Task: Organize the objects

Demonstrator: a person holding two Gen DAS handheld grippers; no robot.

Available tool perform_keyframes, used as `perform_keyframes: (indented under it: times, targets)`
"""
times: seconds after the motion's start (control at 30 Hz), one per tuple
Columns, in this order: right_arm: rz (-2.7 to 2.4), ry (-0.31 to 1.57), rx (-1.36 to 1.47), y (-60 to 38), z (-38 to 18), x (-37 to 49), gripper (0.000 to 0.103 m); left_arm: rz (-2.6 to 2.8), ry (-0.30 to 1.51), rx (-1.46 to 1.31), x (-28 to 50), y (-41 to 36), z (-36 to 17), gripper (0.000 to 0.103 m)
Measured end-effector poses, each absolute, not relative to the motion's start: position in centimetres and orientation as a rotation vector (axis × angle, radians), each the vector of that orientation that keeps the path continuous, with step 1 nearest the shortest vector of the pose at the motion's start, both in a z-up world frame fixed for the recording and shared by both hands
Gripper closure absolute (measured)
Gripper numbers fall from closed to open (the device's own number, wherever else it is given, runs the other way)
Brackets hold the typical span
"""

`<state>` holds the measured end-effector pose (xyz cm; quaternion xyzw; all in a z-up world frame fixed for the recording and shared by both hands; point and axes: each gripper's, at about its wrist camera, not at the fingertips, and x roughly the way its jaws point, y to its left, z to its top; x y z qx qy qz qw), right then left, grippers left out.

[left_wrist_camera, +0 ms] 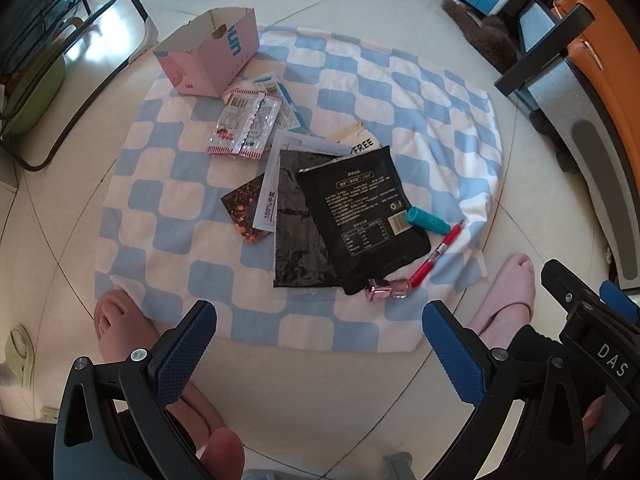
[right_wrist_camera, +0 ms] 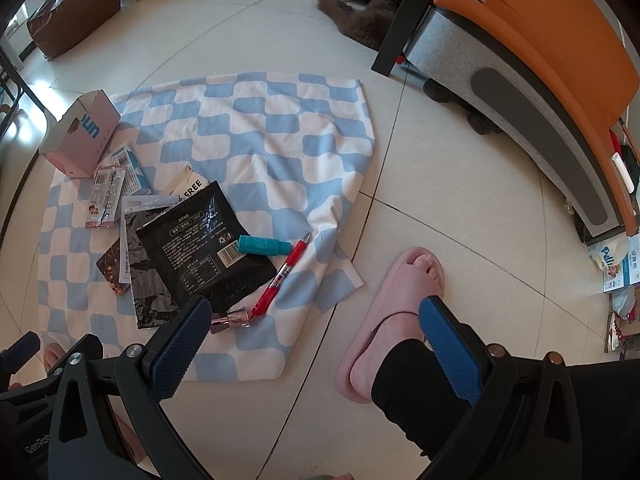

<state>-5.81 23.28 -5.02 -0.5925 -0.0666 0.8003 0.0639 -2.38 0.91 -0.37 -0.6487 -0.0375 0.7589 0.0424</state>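
Both the left gripper (left_wrist_camera: 320, 334) and right gripper (right_wrist_camera: 316, 330) are hovering wide and empty. Nearest, the nail polish bottle (left_wrist_camera: 387, 289) is lying beside the red pen (left_wrist_camera: 438, 252); farthest, the pink box (left_wrist_camera: 210, 56) is waiting. Judgement: grasp small items first, squarely.

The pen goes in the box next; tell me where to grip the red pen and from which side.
Grip the red pen at mid-barrel, coming from above with the gripper's fingers across its length. It lies flat and diagonal on the checkered cloth. Its lower end sits close to the nail polish bottle and the black pouch, while the middle is free.
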Motion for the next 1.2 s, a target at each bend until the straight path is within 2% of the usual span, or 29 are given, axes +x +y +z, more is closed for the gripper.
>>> perform_keyframes:
  times: [0.27,0.5,0.67,0.77,0.93,1.0,1.07,1.2]
  targets:
    - [2.383,-0.200,-1.840,23.3,-6.9,-6.7,0.000,2.332,-0.112,-2.064,-3.4,0.6,-3.4,0.000]
    - [2.371,-0.247,-2.019,22.3,-11.8,-9.7,0.000,2.439,0.024,-2.127,-4.3,0.7,-5.7,0.000]
    - [2.310,-0.329,-2.116,20.9,-16.4,-11.0,0.000,2.402,-0.084,-2.172,-5.6,0.1,-7.7,0.000]
    - [2.266,-0.158,-2.191,21.5,-18.1,-11.5,0.000,2.360,-0.152,-2.248,-6.6,-0.4,-9.6,0.000]
    - [2.298,0.245,-2.321,22.3,-19.2,-14.1,0.000,2.272,-0.565,-2.309,-8.3,-1.4,-10.9,0.000]
    - [2.258,0.446,-2.384,23.1,-20.1,-15.5,0.000,2.250,-0.672,-2.317,-8.8,-1.7,-11.3,0.000]
    - [2.161,0.585,-2.427,24.2,-21.3,-16.7,0.000,2.228,-0.709,-2.313,-9.5,-2.1,-12.2,0.000]
    - [2.048,0.742,-2.404,26.2,-22.6,-17.9,0.000,2.081,-0.714,-2.379,-9.1,-1.7,-16.0,0.000]
